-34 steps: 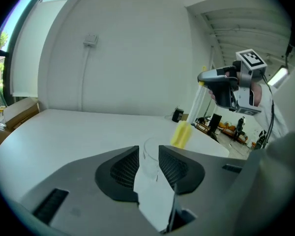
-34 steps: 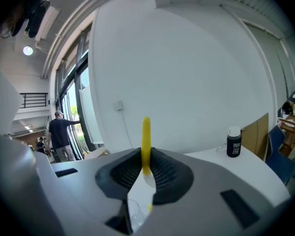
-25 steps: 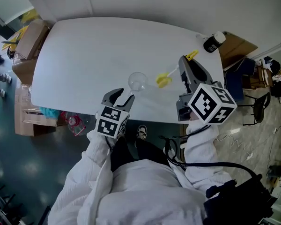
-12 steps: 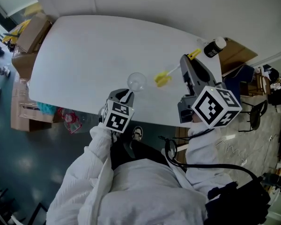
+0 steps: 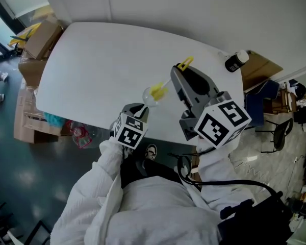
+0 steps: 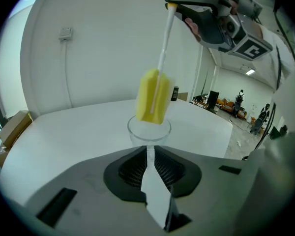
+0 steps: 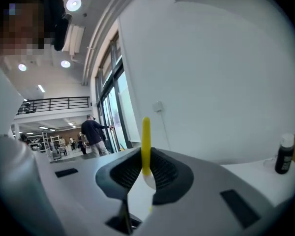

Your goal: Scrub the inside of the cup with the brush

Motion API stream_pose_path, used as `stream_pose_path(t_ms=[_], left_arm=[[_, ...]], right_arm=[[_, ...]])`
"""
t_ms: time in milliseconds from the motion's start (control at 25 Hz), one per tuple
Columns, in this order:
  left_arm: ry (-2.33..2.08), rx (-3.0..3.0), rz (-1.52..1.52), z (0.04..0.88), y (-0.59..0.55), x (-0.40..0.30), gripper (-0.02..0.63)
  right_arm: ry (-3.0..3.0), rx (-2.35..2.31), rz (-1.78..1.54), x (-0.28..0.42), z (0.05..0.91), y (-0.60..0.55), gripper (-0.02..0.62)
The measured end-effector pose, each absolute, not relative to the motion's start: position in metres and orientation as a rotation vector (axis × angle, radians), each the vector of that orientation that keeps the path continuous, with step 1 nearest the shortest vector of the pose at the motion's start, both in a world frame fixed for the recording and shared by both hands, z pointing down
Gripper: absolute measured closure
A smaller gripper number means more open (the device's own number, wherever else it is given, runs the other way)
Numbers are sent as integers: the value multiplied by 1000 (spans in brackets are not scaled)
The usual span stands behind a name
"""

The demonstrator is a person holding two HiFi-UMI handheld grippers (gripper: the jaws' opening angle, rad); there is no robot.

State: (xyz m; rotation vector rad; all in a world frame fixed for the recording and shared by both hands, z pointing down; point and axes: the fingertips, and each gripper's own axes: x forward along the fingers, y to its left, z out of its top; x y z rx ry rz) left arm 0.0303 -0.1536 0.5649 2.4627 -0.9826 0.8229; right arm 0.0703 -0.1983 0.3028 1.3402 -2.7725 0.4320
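Observation:
A clear cup (image 5: 150, 98) stands near the front edge of the white table (image 5: 92, 60). My left gripper (image 5: 137, 109) has reached it from the front. In the left gripper view the jaws of the left gripper (image 6: 147, 152) are closing on the narrow lower part of the cup (image 6: 148, 131), which sits between the pads. My right gripper (image 5: 177, 74) is shut on the brush handle, whose yellow end (image 7: 146, 141) stands up between the jaws. The yellow sponge head (image 6: 154, 96) hangs at the cup's rim, its tip just inside.
A black bottle with a white cap (image 5: 236, 61) stands at the table's far right corner and also shows in the right gripper view (image 7: 284, 154). Cardboard boxes (image 5: 41, 39) sit on the floor left of the table. A person (image 7: 93, 132) stands far off by the windows.
The right gripper has swung the brush left, from beside the cup to over its mouth. The left gripper has moved forward to the cup and its jaws have narrowed around it.

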Motion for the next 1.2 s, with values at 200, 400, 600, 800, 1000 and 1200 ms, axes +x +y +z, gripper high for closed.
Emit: stream_pose_path(t_ms=[200,400,600,800,1000,1200], left_arm=[[-961,2473,821,564,-151,30,555],[-961,2469,817,561,-151,31,557],[-953,2465,817,563,-152,30,558],[-946,2466,825,563,-152,29,557],[-950,2471,833,559,-146,34,557],[-951,2466,830,558,-147,33,557]], right_arm=[[-2745,1198,406,41,334,-192,491],[-2695,1156,281,37,351,-199,491],[-2622,1062,287,48,356,-187,491],[-2650,883,428,29,366,-173,491],[-2721,908,323,11,366,-182,492],[-2659,1038,247,30,376,-199,491]])
